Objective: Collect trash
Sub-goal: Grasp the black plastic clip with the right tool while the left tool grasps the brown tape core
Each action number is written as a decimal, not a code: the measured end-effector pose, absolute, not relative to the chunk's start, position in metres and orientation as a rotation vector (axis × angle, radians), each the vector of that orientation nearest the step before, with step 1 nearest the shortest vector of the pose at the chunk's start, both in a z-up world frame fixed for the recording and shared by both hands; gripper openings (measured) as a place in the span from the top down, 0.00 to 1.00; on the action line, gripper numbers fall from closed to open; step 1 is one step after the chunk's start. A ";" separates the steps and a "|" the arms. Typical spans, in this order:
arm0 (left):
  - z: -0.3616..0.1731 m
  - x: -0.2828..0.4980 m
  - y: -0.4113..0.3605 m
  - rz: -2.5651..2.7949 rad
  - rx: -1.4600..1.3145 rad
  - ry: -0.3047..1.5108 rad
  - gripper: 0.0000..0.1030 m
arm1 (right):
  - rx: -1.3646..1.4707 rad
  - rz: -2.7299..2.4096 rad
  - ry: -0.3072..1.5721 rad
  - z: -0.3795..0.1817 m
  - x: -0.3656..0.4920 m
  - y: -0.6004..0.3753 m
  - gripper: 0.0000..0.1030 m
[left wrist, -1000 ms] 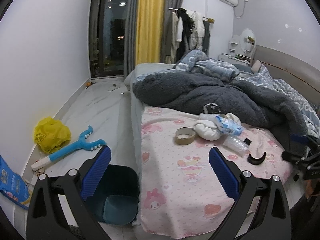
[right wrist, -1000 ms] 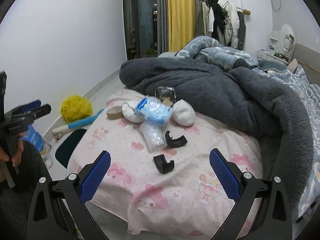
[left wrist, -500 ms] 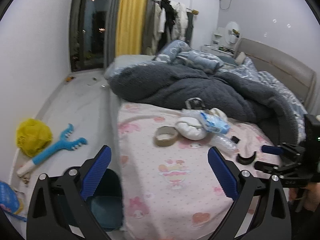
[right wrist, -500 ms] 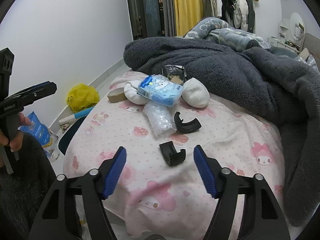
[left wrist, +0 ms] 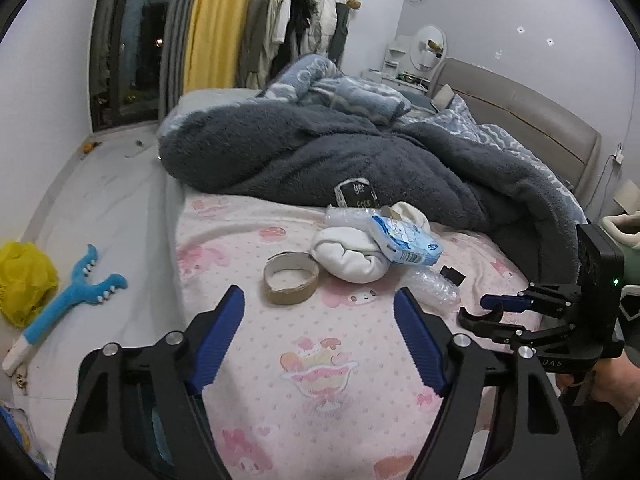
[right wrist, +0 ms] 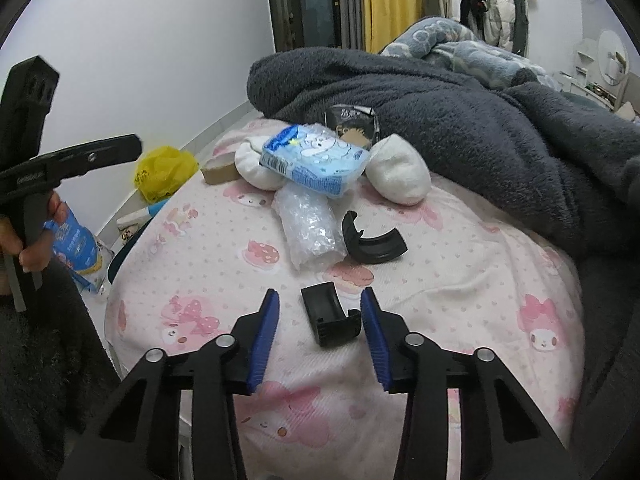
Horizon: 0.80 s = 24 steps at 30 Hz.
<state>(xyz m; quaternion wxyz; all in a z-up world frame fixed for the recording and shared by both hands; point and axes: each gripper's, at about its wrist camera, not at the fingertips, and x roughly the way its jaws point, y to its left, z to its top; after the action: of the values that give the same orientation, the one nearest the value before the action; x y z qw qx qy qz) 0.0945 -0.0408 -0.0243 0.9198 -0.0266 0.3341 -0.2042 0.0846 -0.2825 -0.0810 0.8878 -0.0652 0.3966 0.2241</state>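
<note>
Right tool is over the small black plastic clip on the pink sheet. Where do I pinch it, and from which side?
Pinch the small black clip across its two outer side walls, coming down from above on the near side. It lies open-side up, walls lining up with the right tool, whose closing jaws already bracket it without touching. Judging by this, just lower and close.

Bare pink sheet (left wrist: 320,380) fills the lower centre; litter around the tape roll (left wrist: 291,283) and grey blanket (left wrist: 300,152) block the upper half.
</note>
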 end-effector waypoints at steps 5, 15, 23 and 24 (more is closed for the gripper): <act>-0.039 0.114 -0.044 -0.440 -0.051 0.743 0.26 | -0.160 0.478 0.849 -0.089 0.091 -0.278 0.75; -0.054 0.138 -0.049 -0.456 -0.022 0.781 0.26 | -0.159 0.484 0.866 -0.088 0.095 -0.273 0.81; -0.068 0.159 -0.052 -0.451 -0.007 0.809 0.33 | -0.097 0.538 0.832 -0.070 0.097 -0.263 0.81; -0.070 0.161 -0.053 -0.452 -0.002 0.812 0.35 | -0.099 0.537 0.832 -0.068 0.097 -0.261 0.81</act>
<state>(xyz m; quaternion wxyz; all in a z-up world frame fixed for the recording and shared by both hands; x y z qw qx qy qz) 0.1613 -0.0533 -0.0695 0.8940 -0.0012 0.3914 -0.2181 0.0968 -0.2605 -0.0685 0.8788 -0.0477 0.3988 0.2577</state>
